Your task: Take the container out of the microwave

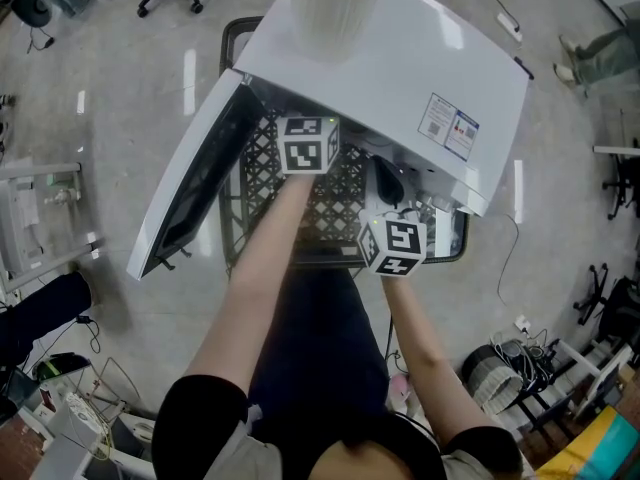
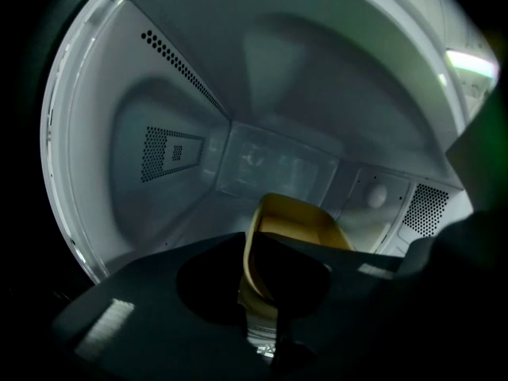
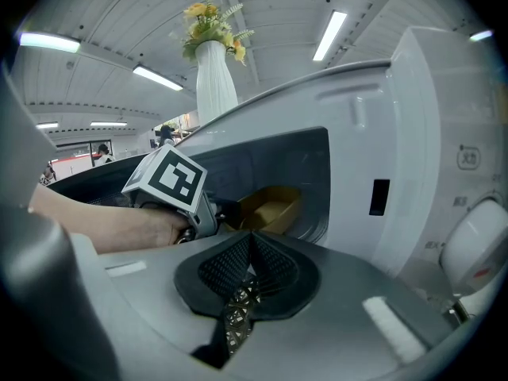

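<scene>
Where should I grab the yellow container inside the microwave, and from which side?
Pinch its near wall over the rim, coming straight in from the front. The container is an open tub with thin upright walls and no handle in view. The left gripper is clamped there.

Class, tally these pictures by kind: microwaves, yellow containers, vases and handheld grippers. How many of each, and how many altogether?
Microwave: 1
Yellow container: 1
Vase: 1
Grippers, the left gripper and the right gripper: 2
Total: 5
</scene>
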